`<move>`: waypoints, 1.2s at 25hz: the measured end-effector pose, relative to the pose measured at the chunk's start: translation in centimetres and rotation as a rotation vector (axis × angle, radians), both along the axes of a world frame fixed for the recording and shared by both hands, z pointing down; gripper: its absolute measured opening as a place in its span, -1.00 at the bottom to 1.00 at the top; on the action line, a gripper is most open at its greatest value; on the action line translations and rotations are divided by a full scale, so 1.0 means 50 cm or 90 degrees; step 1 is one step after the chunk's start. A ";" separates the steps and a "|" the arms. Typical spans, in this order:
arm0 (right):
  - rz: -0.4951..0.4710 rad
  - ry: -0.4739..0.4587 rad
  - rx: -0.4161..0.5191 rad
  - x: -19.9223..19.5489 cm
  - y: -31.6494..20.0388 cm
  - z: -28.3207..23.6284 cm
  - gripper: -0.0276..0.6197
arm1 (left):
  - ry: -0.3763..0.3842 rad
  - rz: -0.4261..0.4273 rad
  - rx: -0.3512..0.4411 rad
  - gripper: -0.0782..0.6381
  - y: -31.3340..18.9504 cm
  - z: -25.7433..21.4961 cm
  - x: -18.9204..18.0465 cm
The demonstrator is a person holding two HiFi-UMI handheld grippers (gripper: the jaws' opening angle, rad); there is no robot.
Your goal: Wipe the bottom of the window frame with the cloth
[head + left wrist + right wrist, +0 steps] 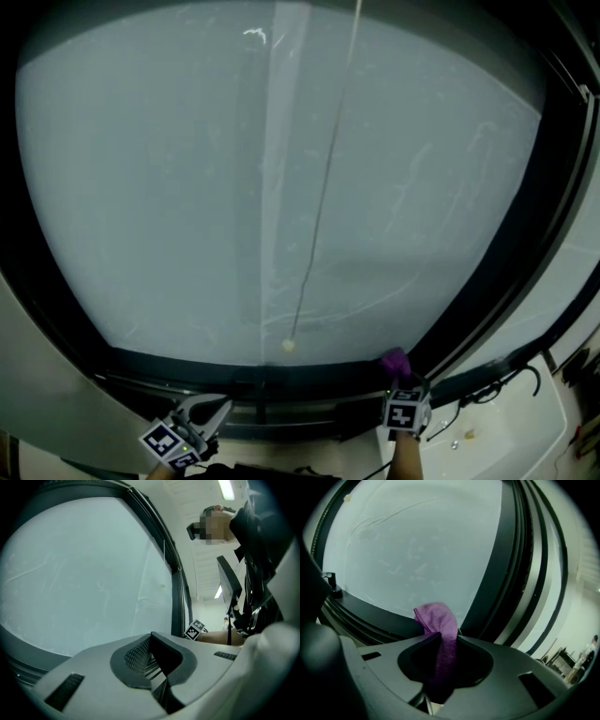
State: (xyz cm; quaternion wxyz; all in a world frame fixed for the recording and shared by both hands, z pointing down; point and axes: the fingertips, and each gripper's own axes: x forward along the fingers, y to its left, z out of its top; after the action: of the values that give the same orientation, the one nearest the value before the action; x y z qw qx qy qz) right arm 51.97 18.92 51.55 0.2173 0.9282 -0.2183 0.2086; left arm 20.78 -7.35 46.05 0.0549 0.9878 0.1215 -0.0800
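The window's black bottom frame (pixel 281 389) runs under a large frosted pane (pixel 281 187). My right gripper (pixel 401 380) is shut on a purple cloth (pixel 395 360) at the frame's right end, close to the corner with the dark upright (pixel 506 272). In the right gripper view the cloth (pixel 440 620) sticks up from between the jaws of the right gripper (pixel 440 637), in front of the bottom frame (pixel 370 613). My left gripper (pixel 211 408) hangs low at the left, just below the frame. Its jaws (pixel 151 637) meet at the tips with nothing between them.
A thin pull cord ends in a small bead (pixel 288 345) just above the bottom frame's middle. A small black latch (pixel 332 585) stands on the frame to the left of the cloth. A white ledge with a dark cable (pixel 506 375) lies at the right.
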 end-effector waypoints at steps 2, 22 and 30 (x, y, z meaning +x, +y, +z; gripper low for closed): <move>0.021 0.001 0.006 0.007 0.016 0.000 -0.65 | -0.001 0.006 -0.003 -0.79 0.003 0.000 0.001; 0.136 -0.020 0.069 0.012 0.093 0.015 -0.65 | 0.006 0.032 -0.007 -0.79 0.008 -0.002 -0.010; 0.150 -0.041 0.069 -0.013 0.128 0.035 -0.65 | 0.014 0.062 -0.004 -0.79 0.018 -0.011 -0.016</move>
State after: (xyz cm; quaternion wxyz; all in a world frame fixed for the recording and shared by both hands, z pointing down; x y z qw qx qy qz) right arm 51.30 25.34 53.31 0.1334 0.9507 -0.1258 0.2499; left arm 20.00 -6.43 45.50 0.0605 0.9797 0.1695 -0.0885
